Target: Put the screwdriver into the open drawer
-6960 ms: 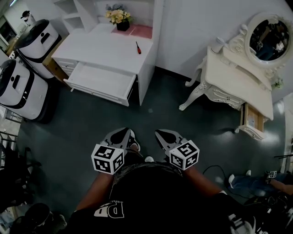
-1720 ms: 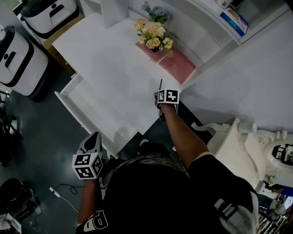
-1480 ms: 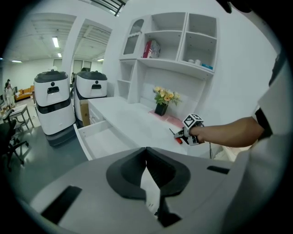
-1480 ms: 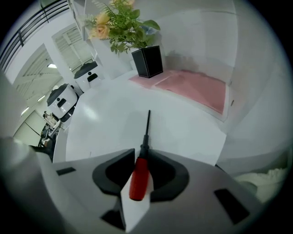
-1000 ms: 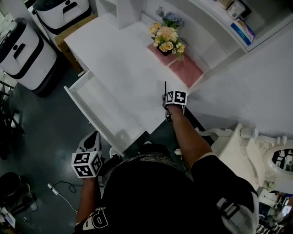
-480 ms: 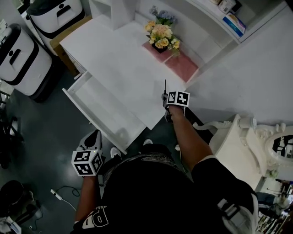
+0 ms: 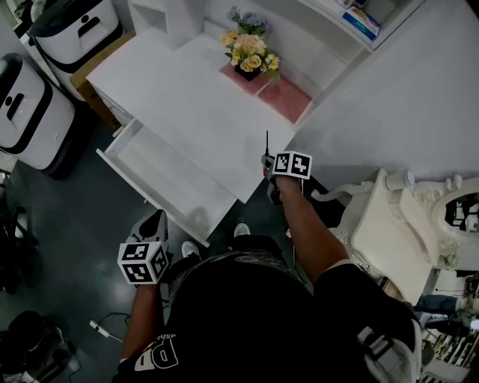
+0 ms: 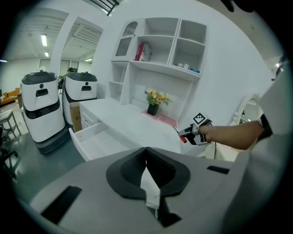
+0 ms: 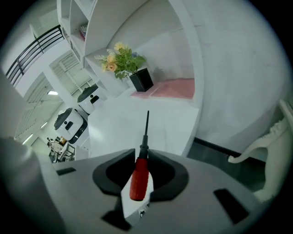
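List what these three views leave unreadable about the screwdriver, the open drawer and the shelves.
- Tip shape of the screwdriver: too small in the right gripper view, where the right gripper clamps its red handle.
- Near end of the open drawer: hidden behind the left gripper body in the left gripper view.
- Print on the shelf boxes: too small in the head view.

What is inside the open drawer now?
Only the bare white bottom of the drawer shows; nothing lies there. Its rear part is covered by the desk top. The screwdriver is in the right gripper.
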The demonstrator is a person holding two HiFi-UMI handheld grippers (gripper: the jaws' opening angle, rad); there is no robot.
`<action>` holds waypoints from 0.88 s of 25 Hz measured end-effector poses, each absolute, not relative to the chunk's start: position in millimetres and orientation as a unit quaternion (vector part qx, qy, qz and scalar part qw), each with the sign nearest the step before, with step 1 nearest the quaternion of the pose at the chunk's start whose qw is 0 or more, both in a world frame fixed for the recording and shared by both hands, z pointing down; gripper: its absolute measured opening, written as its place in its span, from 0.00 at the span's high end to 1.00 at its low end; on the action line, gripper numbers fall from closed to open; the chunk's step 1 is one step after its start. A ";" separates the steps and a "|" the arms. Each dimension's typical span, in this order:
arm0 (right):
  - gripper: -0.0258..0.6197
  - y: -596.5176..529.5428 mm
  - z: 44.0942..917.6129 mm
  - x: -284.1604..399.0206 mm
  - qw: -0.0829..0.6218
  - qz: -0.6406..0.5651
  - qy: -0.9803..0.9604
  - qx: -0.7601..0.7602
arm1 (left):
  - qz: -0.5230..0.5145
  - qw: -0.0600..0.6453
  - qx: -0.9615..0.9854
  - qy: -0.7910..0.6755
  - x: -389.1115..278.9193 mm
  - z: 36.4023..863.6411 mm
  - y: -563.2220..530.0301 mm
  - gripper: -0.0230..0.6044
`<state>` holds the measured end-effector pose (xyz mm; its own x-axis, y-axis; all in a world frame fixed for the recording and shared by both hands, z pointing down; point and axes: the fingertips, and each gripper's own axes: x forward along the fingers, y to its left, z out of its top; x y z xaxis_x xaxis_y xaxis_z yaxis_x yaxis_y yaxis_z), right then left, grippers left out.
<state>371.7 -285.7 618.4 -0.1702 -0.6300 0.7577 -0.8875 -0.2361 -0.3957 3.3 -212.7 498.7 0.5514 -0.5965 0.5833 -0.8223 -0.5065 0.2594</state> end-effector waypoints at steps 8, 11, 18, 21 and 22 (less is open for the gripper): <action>0.81 -257.4 603.9 344.3 0.092 0.488 -0.611 0.617 | 0.221 0.264 0.852 -0.394 5.7 504.0 -211.7 0.94; 0.81 -253.1 597.2 334.0 0.078 0.487 -0.616 0.614 | 0.224 0.261 0.856 -0.385 5.9 503.5 -214.1 0.94; 0.81 -242.0 586.2 311.8 0.060 0.485 -0.624 0.609 | 0.233 0.255 0.865 -0.365 4.2 504.6 -216.2 0.94; 0.81 -238.9 585.9 303.5 0.056 0.487 -0.624 0.609 | 0.239 0.253 0.867 -0.357 -0.9 505.2 -215.6 0.94; 0.81 -237.9 585.6 300.9 0.056 0.487 -0.624 0.609 | 0.241 0.253 0.867 -0.355 -2.6 504.9 -215.6 0.94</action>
<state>300.9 -237.9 585.6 -0.2524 -0.7051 0.6626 -0.8142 -0.2153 -0.5392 -2.6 -215.6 504.9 0.6325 -0.4937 0.5968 -0.7369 -0.6208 0.2675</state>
